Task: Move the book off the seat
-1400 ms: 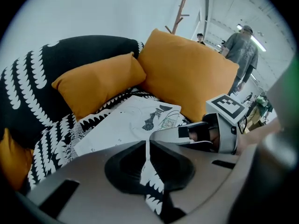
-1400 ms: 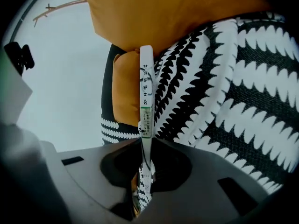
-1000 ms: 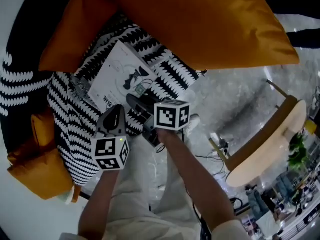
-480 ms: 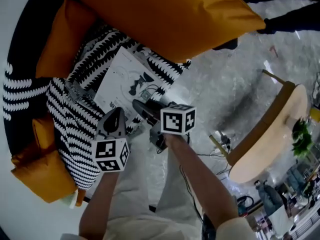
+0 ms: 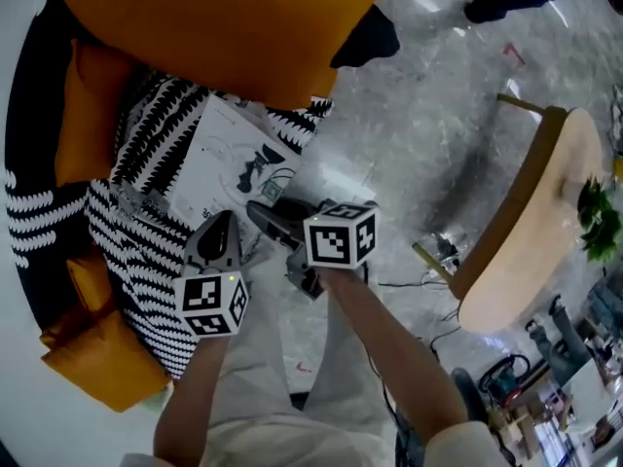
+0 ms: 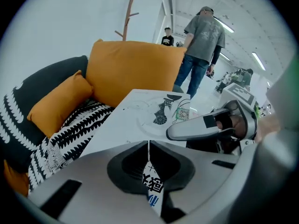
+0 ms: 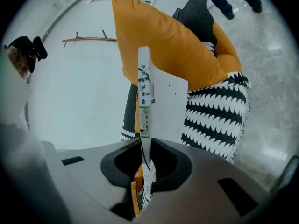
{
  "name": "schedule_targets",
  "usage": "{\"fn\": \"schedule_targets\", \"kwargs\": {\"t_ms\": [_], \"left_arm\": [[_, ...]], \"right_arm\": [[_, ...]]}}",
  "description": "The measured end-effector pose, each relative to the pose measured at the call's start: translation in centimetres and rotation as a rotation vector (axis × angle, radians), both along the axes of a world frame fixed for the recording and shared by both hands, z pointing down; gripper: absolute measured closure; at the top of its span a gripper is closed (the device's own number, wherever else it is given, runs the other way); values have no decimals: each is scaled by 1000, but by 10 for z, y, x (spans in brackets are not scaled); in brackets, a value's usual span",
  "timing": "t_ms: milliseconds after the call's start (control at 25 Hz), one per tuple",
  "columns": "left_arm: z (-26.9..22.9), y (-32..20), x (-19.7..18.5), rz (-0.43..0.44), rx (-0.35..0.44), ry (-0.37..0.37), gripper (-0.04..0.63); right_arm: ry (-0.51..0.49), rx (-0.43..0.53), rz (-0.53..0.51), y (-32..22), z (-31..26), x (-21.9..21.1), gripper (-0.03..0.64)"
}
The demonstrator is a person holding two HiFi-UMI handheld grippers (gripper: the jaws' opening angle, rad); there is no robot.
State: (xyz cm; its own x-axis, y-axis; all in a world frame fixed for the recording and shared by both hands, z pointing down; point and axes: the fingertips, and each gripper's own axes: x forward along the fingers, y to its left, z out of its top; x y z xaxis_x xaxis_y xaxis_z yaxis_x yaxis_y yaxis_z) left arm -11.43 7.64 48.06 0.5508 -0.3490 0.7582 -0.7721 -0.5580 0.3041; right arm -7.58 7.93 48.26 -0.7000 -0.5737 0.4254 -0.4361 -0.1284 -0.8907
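The book (image 5: 222, 163), white-covered with small black drawings, lies tilted over the black-and-white patterned seat cushion (image 5: 146, 241). Both grippers hold its near edge. My left gripper (image 5: 218, 233) is shut on the book's lower left edge, and in the left gripper view the cover (image 6: 149, 111) runs down between the pads of that gripper (image 6: 149, 148). My right gripper (image 5: 265, 214) is shut on the near right corner. In the right gripper view the book (image 7: 161, 101) stands edge-on, pinched by that gripper (image 7: 145, 160). The right gripper (image 6: 205, 125) also shows in the left gripper view.
A big orange pillow (image 5: 214, 17) leans behind the book, with smaller orange cushions (image 5: 88, 105) at the left. A round wooden table (image 5: 531, 222) with a plant (image 5: 599, 217) stands at the right, cables (image 5: 438, 256) on the floor. A person (image 6: 201, 45) stands beyond the sofa.
The head view has swung, so the pillow and sofa sit higher and further left. Both grippers keep their hold on the book and have barely moved.
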Motion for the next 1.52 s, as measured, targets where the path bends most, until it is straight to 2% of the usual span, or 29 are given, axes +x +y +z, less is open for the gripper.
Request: {"fn": "schedule_targets", "kwargs": {"t_ms": [640,760,1040,1280,1520], "left_arm": [[-5,-16,7,99,13,62,581],[-13,-13,32,109,24,71,581],[-32,35,144,195,18,86,581],[-47,34,147,250,43,101,581],[-52,31,139,298,30,106,581]], "right_arm": [[11,33,136,-8,-9,3,571],[11,50,162,-5,-17,28,572],[9,70,258,47,-36,138,571],[19,94,326,48,-51,142,571],[31,117,385,46,-57,138,571]]}}
